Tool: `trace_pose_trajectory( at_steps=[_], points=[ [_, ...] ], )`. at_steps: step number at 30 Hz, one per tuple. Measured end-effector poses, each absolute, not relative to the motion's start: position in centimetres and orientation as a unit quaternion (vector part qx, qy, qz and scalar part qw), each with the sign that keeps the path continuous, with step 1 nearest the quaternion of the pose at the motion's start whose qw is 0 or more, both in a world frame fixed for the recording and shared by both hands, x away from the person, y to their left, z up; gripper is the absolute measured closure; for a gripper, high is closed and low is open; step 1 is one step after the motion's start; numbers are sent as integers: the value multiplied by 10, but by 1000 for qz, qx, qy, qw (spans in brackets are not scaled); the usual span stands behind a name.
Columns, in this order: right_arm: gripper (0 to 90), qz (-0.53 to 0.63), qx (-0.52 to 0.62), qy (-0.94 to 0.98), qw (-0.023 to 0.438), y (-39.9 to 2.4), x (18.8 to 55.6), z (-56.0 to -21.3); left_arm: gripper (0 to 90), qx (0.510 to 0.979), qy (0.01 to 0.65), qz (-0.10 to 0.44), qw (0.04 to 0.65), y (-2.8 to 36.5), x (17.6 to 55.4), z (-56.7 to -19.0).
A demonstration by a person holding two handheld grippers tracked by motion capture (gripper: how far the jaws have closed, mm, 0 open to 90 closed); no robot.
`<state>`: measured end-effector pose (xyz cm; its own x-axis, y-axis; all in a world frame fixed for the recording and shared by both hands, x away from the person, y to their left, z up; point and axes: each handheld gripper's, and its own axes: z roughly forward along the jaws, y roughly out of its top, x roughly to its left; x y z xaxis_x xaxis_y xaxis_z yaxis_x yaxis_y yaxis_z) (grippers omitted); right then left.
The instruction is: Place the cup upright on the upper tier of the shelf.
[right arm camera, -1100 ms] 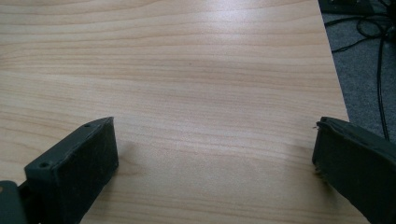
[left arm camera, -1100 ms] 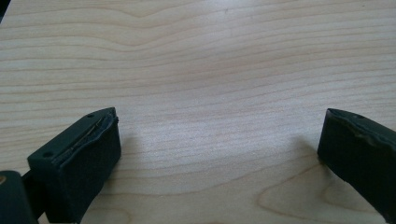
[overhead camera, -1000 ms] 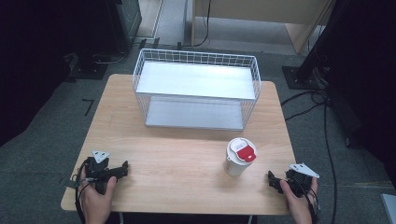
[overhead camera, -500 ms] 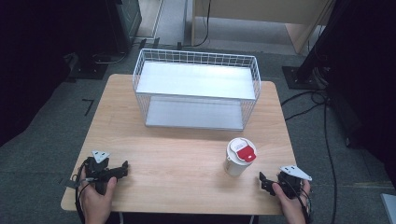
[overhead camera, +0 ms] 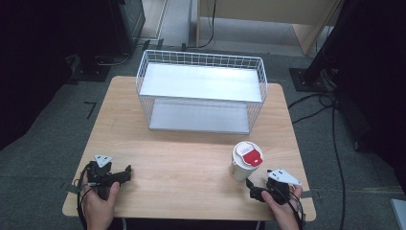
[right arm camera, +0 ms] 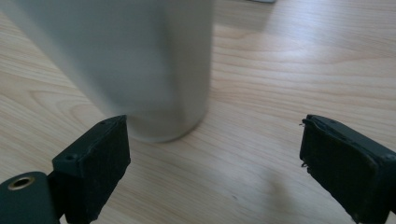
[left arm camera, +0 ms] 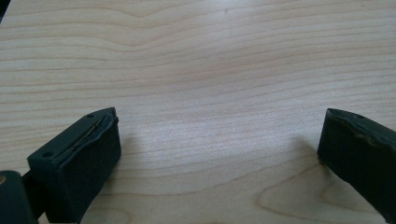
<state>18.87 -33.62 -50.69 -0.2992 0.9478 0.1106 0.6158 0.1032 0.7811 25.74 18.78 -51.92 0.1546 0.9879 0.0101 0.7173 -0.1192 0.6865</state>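
My right claw [overhead camera: 255,189] sits at the lower right of the high view, jaws spread wide and holding nothing, just beside the white cup with the red-tabbed lid [overhead camera: 246,160]. The cup stands upright on the bench [overhead camera: 191,158], a little right of centre and nearer my edge than the white wire basket [overhead camera: 201,91] at the top middle.

The risk I see is a knock-over. In the right gripper view the cup [right arm camera: 140,70] sits off to the left of the gap, right above the left-hand jaw rather than between the two. If I push forward on this line, I judge that jaw would meet the cup's base and shove or tip it, and a tall, narrow cup like this would likely go over easily. The cup is also blurred there, so my aim is not settled. I would shift the claw toward the cup before closing.

My left claw [overhead camera: 122,175] rests at the lower left of the high view, also wide open and empty, with only bare wood grain ahead in its own view [left arm camera: 215,130].

The high view gives me the layout of cup, basket and both hands, but not the jaw alignment. The right gripper view shows that misalignment plainly, yet cuts off the cup's lid.
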Motion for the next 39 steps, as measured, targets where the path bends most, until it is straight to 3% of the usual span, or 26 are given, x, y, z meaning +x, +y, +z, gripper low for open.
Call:
trace_pose_trajectory(
  at_steps=[17,39],
  points=[
    [122,439,524,700,209,-308,196,-501,0,707,603,244,278,188,257,-519],
    [96,496,509,648,274,-292,213,-499,0,708,602,244,277,188,257,-519]
  ],
)
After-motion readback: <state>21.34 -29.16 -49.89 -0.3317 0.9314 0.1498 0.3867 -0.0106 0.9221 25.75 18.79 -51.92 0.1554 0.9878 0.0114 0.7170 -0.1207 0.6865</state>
